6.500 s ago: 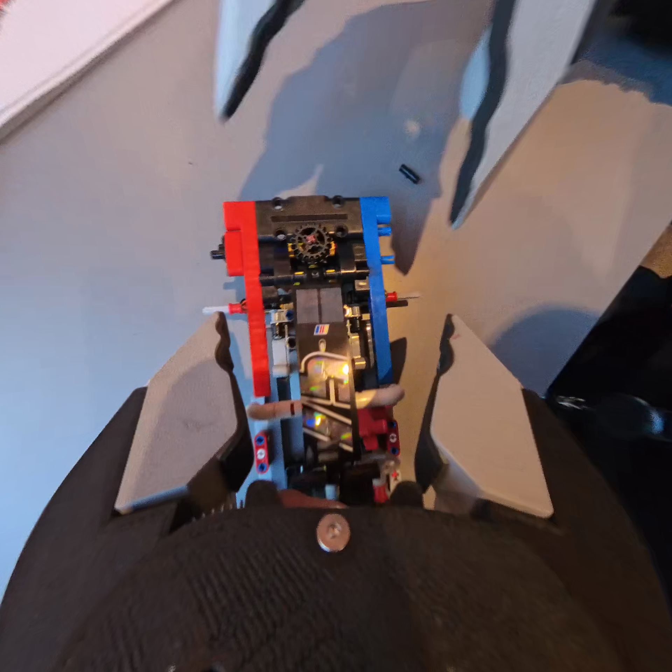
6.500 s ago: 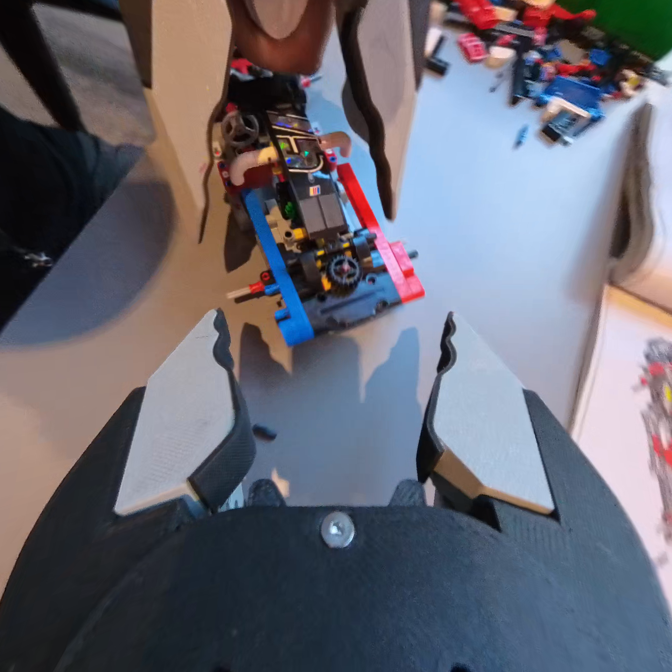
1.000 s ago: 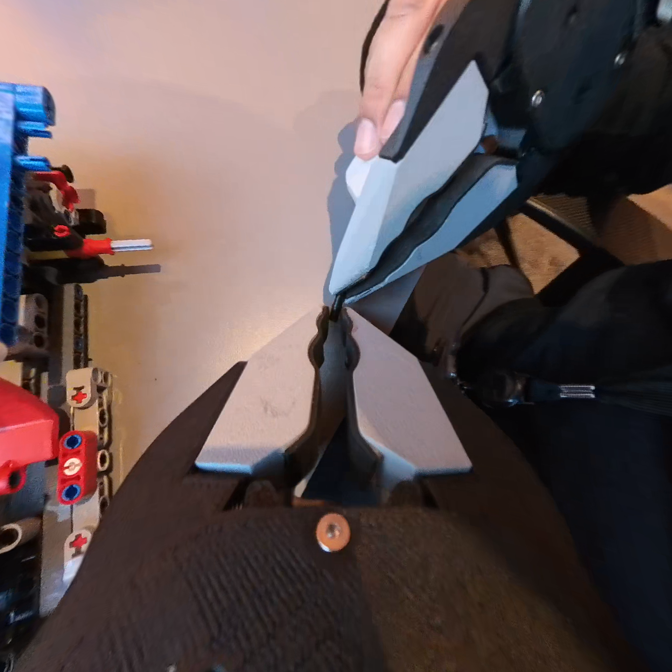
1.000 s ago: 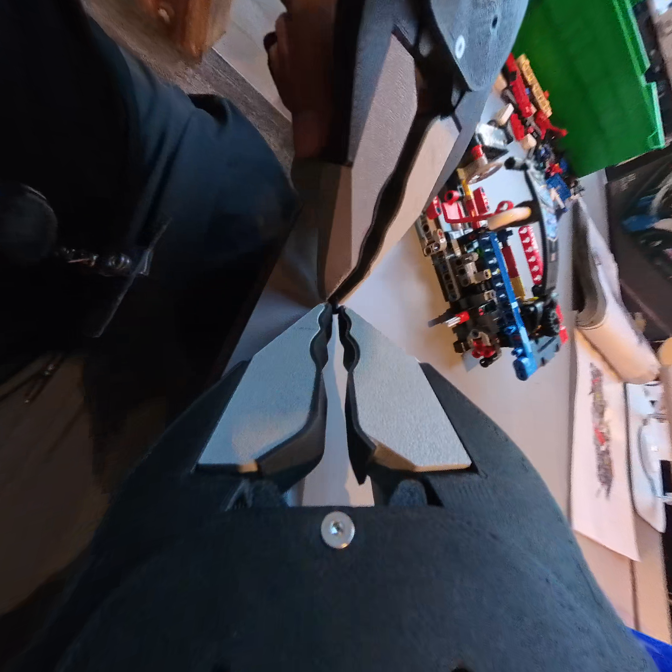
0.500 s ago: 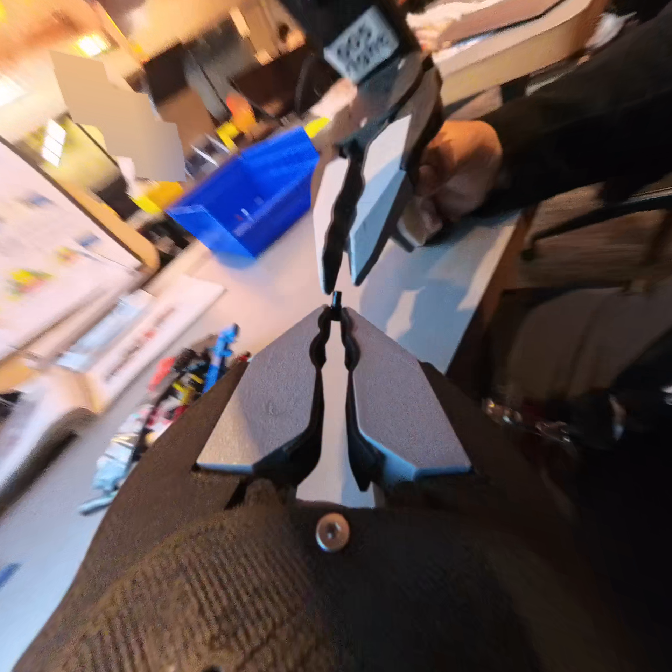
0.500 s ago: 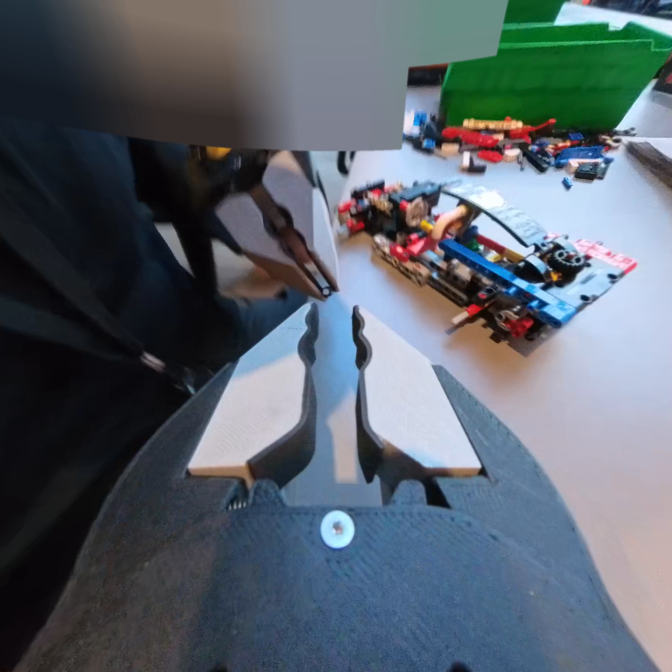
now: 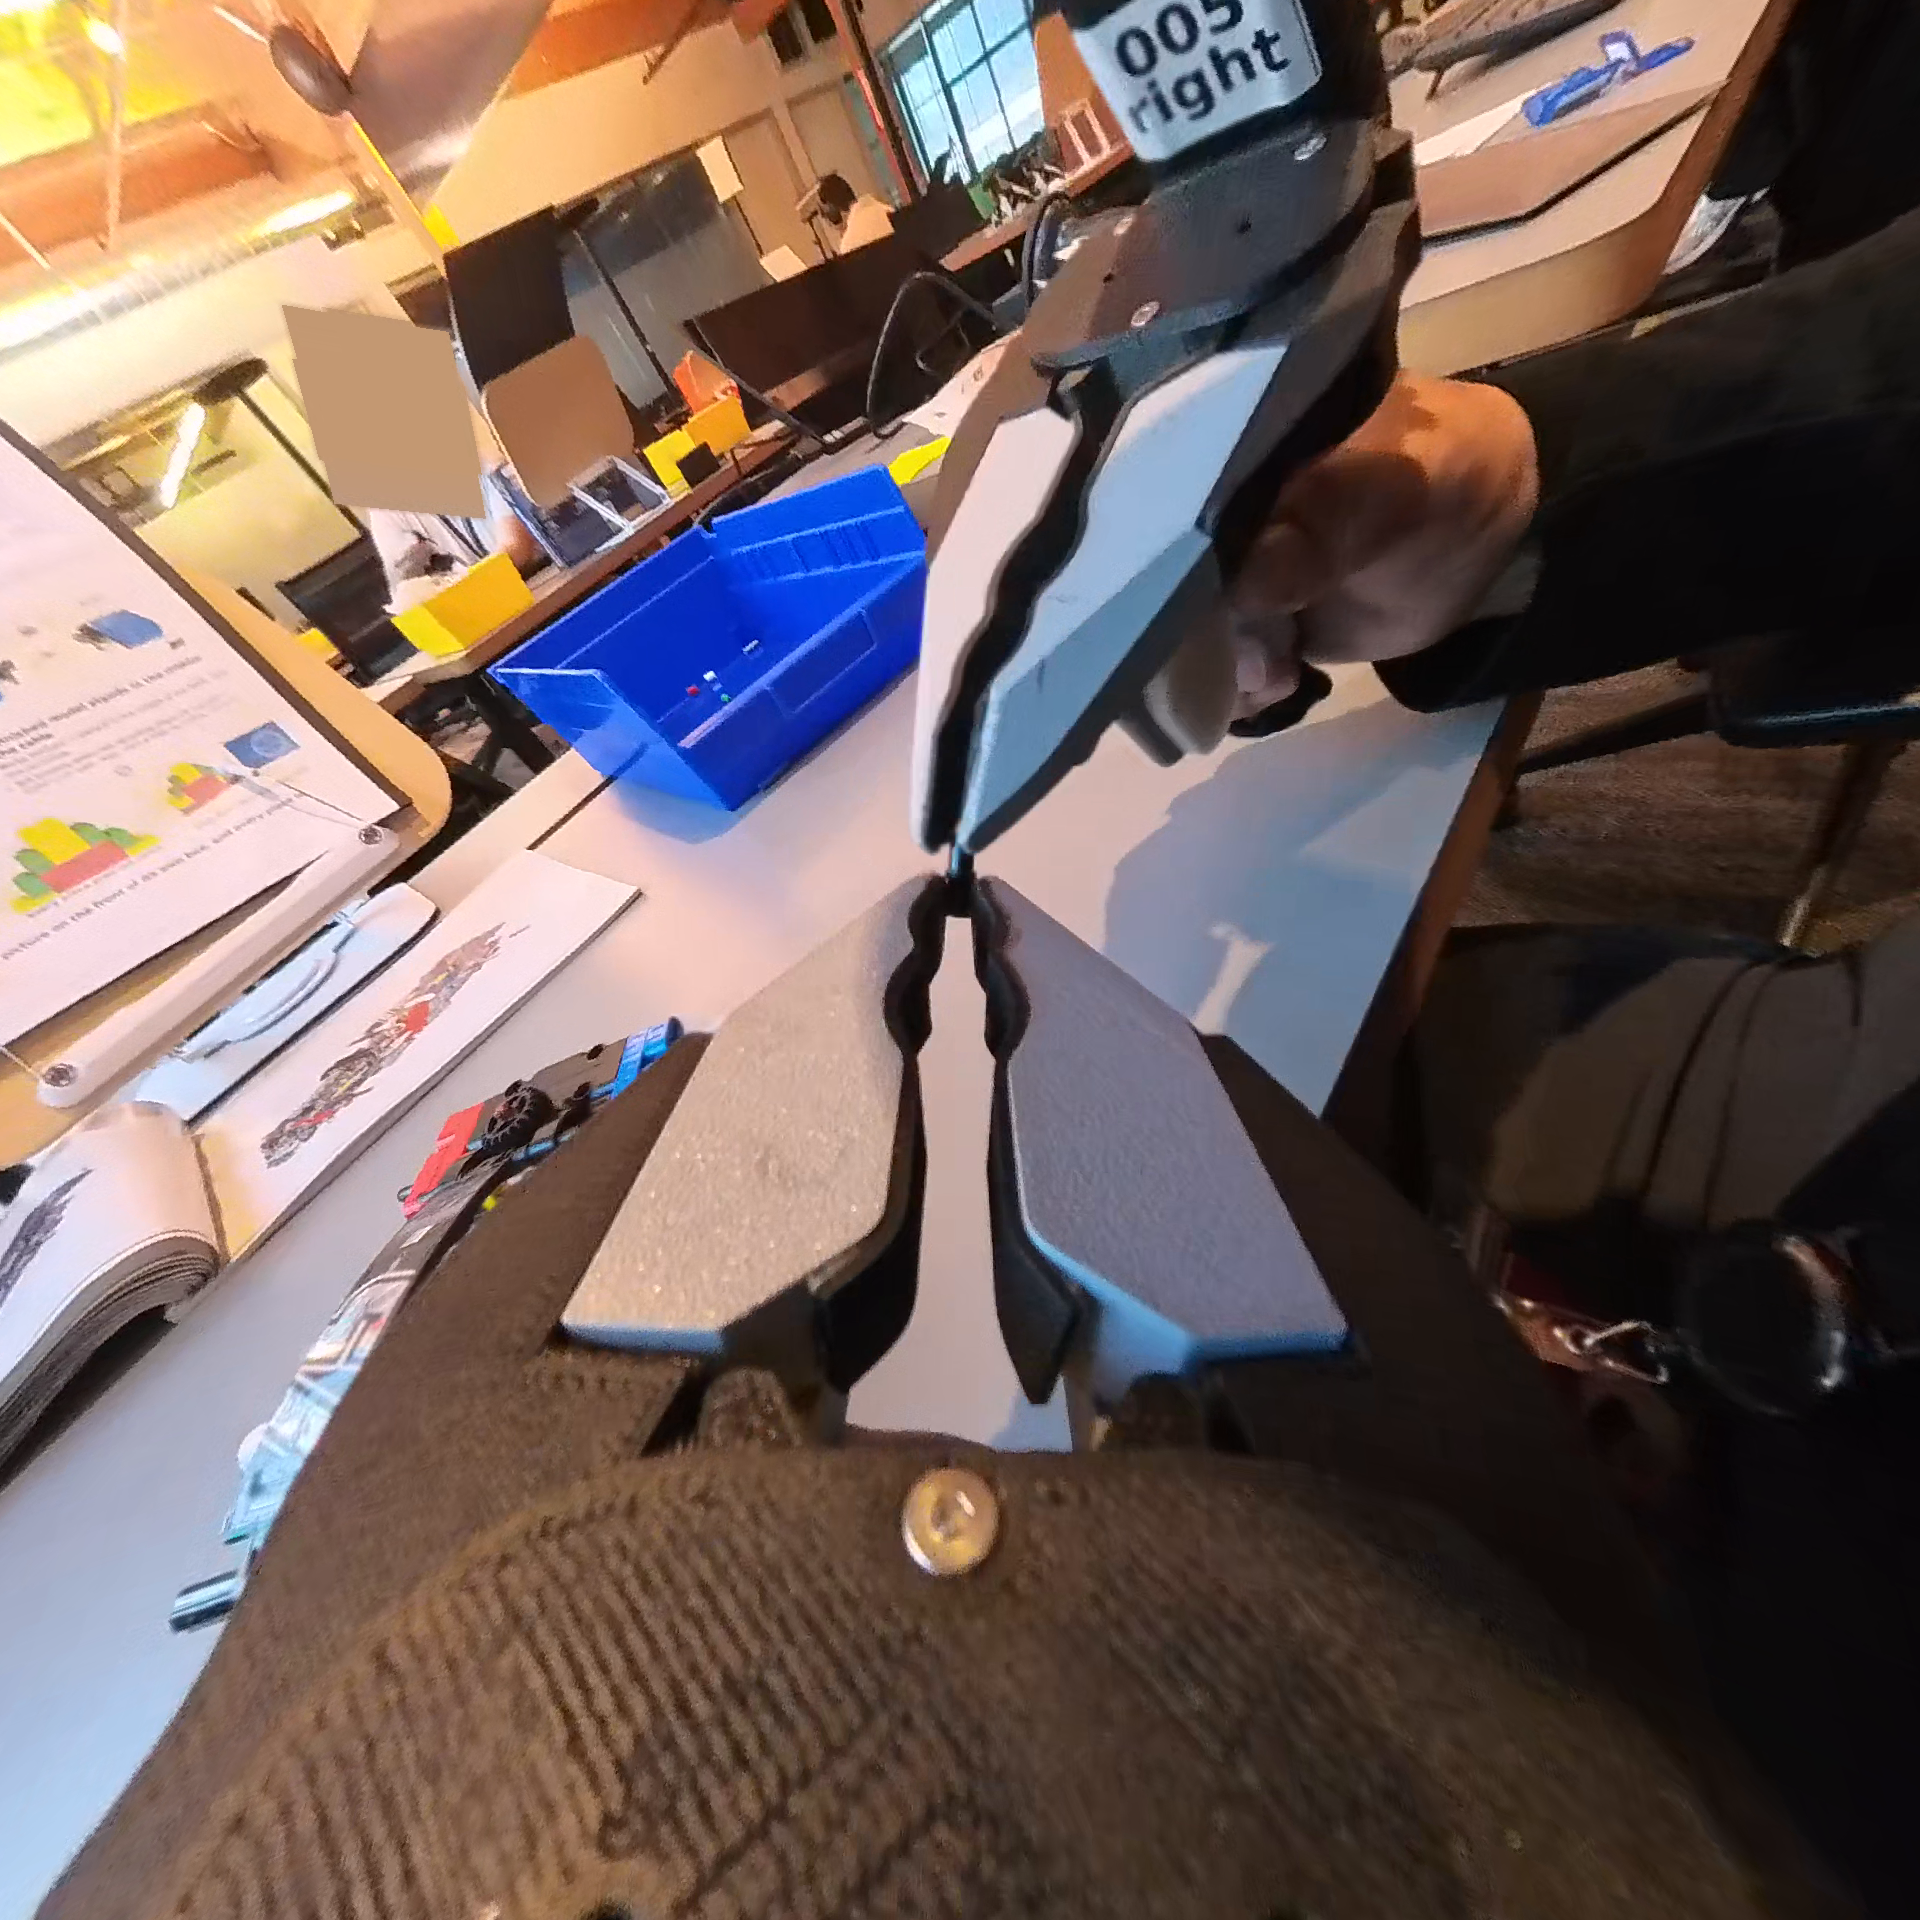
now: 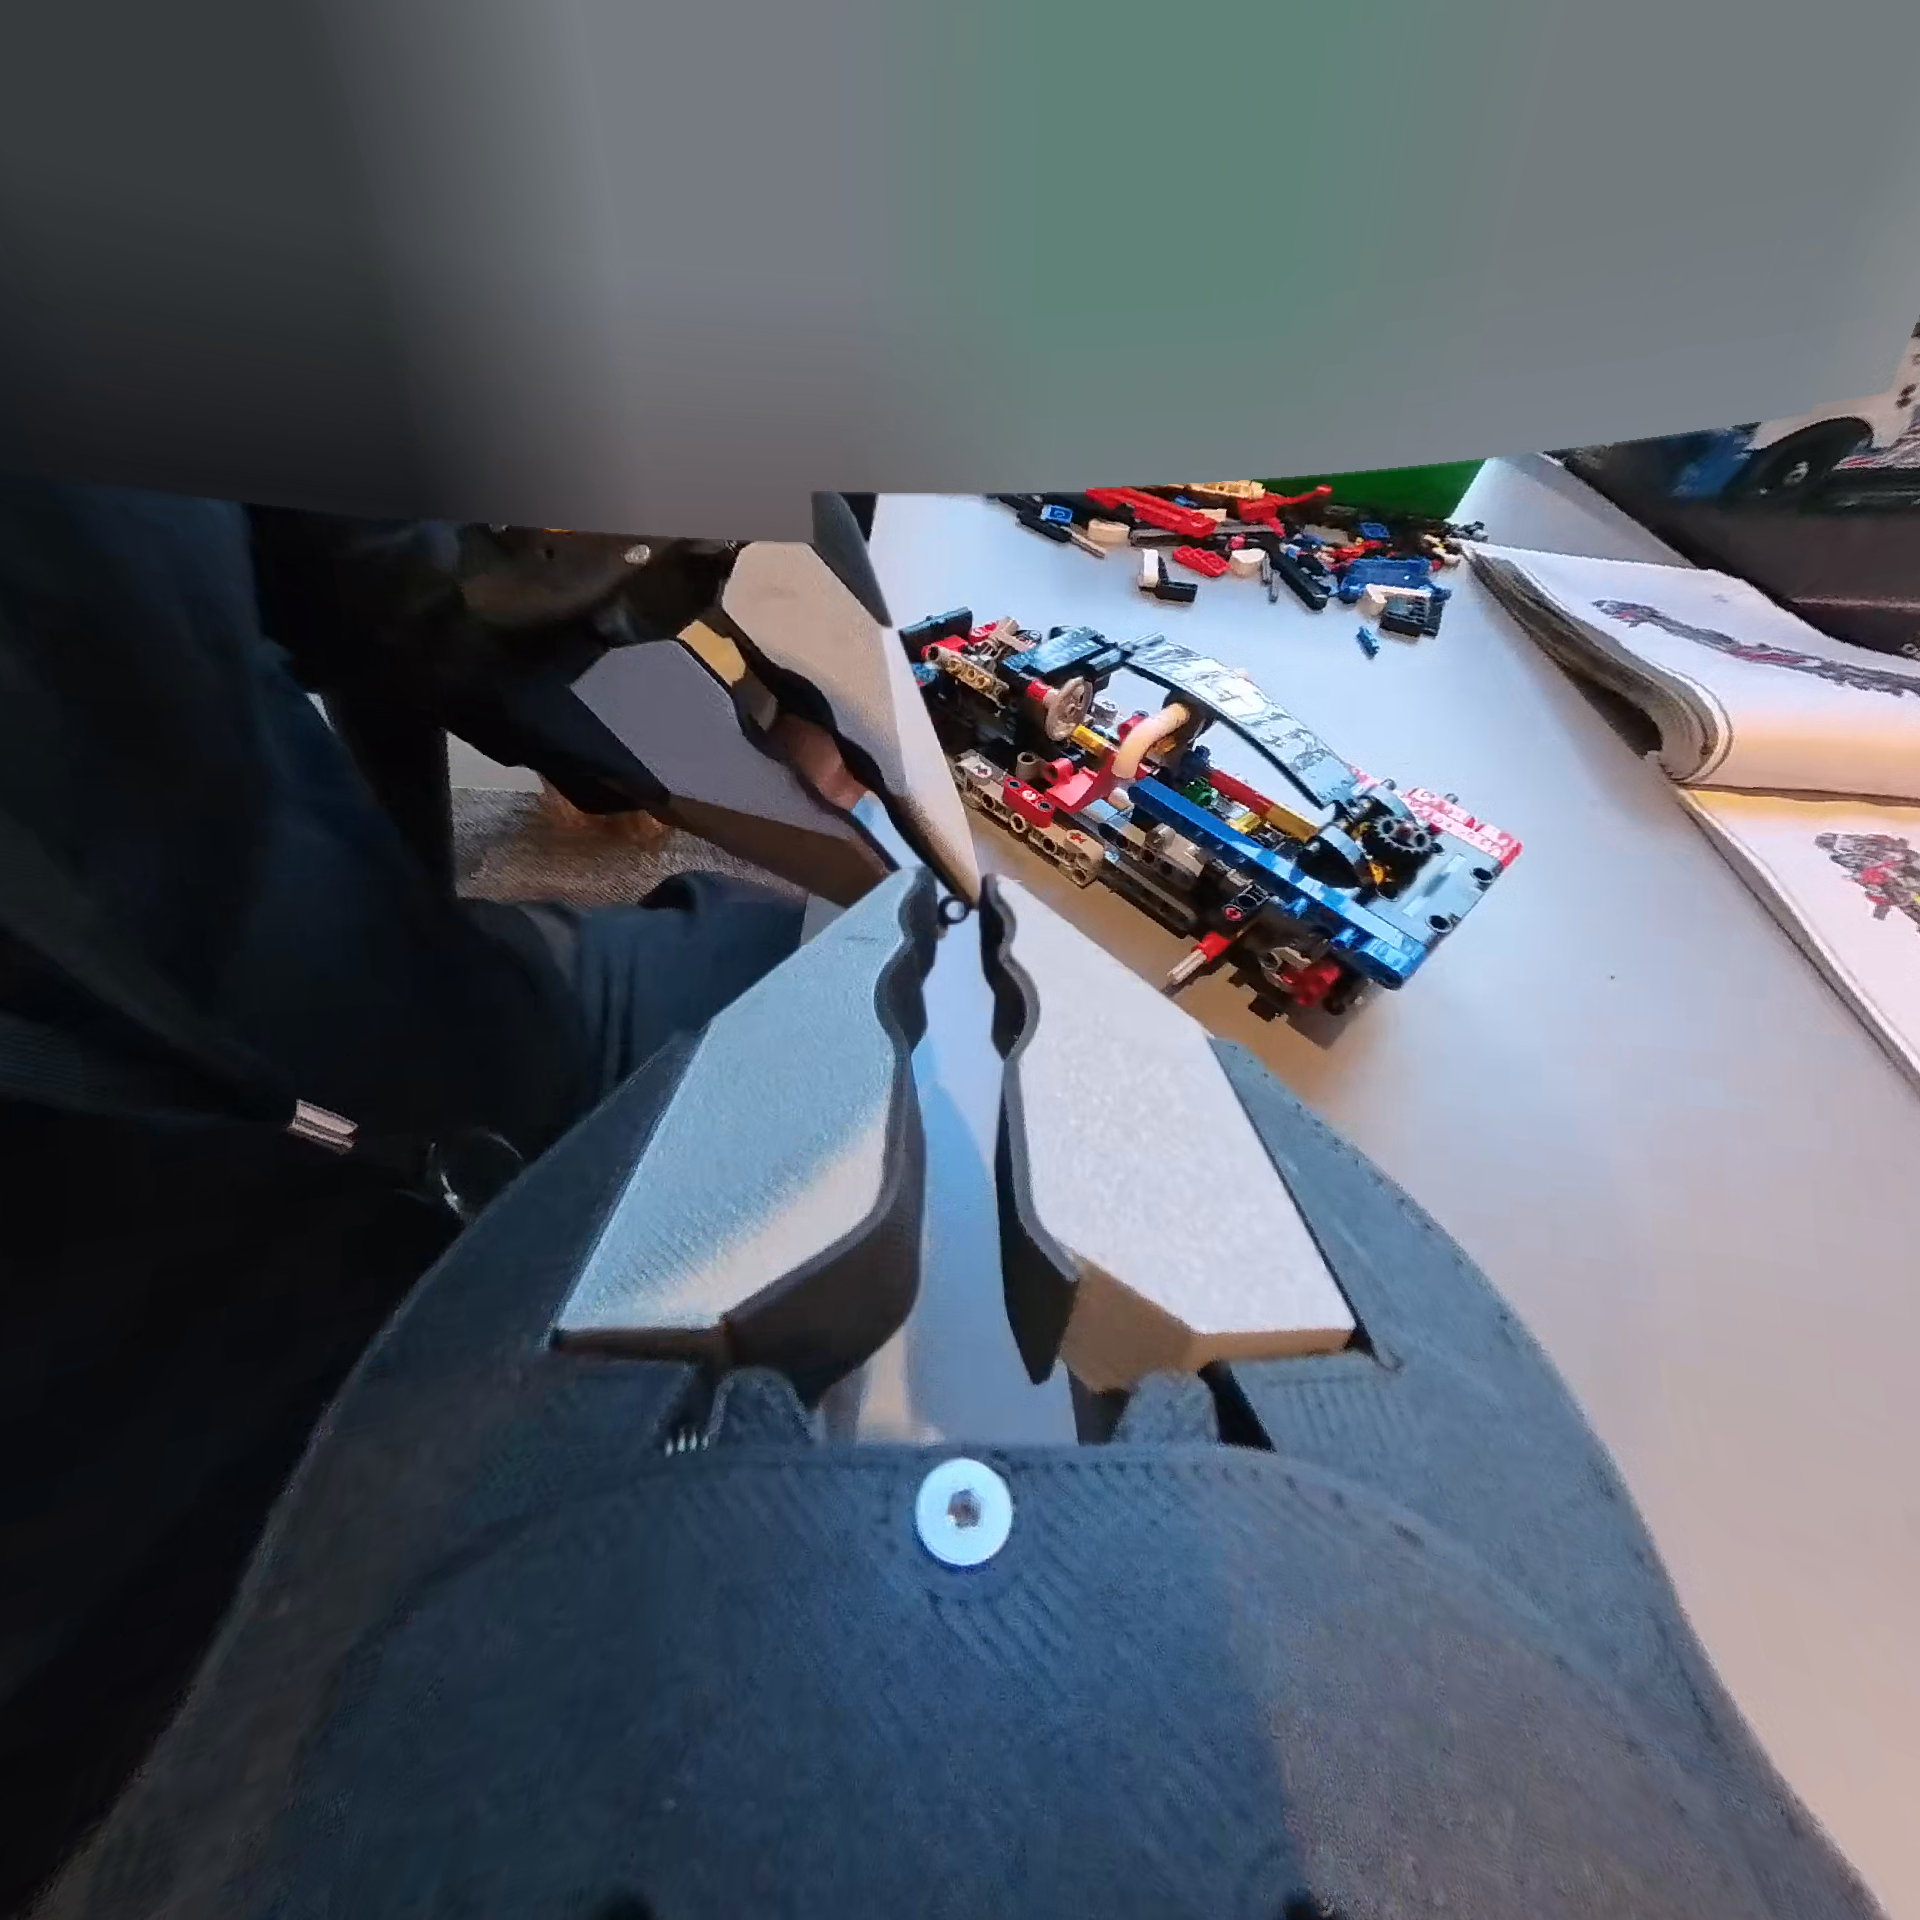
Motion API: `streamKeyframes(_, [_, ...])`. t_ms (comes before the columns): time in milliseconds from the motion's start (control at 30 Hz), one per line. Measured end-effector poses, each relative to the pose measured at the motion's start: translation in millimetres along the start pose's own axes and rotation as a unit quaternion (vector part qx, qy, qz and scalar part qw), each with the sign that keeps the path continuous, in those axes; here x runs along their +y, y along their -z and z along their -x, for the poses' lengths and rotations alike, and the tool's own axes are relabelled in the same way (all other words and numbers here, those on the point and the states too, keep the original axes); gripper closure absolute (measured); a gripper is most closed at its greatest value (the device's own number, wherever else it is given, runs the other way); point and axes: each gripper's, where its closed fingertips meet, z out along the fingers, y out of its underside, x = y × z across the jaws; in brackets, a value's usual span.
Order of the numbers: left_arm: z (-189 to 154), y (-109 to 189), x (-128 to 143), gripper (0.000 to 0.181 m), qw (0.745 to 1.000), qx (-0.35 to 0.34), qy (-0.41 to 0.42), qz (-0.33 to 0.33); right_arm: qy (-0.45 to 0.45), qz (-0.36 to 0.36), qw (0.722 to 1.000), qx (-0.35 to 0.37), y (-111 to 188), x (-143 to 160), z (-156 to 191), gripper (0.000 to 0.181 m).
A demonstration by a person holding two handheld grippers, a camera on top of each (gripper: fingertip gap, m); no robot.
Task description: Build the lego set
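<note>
A small black pin [image 7: 957,868] hangs in the air over the table's near edge, between two grippers that meet tip to tip. My left gripper [image 7: 958,896] is shut on its lower end. My right gripper [image 7: 943,840] comes down from the upper right and is closed onto the other end. In the right wrist view the pin [image 8: 954,912] sits between the right gripper's [image 8: 956,899] tips, with a left gripper finger [image 8: 904,748] reaching in from the upper left. The partly built car model [image 8: 1195,821] lies on the grey table [image 8: 1558,1143], apart from both grippers.
Loose bricks [image 8: 1278,551] lie beyond the model by a green bin [image 8: 1371,483]. An open instruction booklet [image 8: 1766,717] lies to the right. A blue bin [image 7: 748,644] and a picture board [image 7: 125,727] stand at the far side. A hand [image 7: 1382,540] holds the right gripper. Only a small space, under 4 cm, lies between the two pairs of fingers.
Half a second ago the right gripper was a little apart from the pin with wider jaws. It has now moved onto the pin and narrowed. The left gripper has kept its hold.
</note>
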Motion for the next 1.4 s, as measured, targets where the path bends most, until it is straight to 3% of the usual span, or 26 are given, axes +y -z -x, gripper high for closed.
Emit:
streamKeyframes(733, [-1.7, -3.5, 8.9, 0.178, 1.000, 0.019, 0.019, 0.008, 0.052, 0.019, 0.998, 0.027, -2.7, 11.5, -1.0, 0.181])
streamKeyframes(1167, [-13.3, -11.5, 27.8, 0.178, 0.995, 0.062, 0.028, 0.075, 0.060, 0.075, 0.995, 0.002, -5.0, 35.0, 0.6, 0.181])
streamKeyframes(1400, [-11.8, -18.7, 51.3, 0.178, 0.984, 0.069, 0.064, 0.150, 0.000, 0.095, 0.995, -0.017, -14.0, 53.0, -8.5, 0.181])
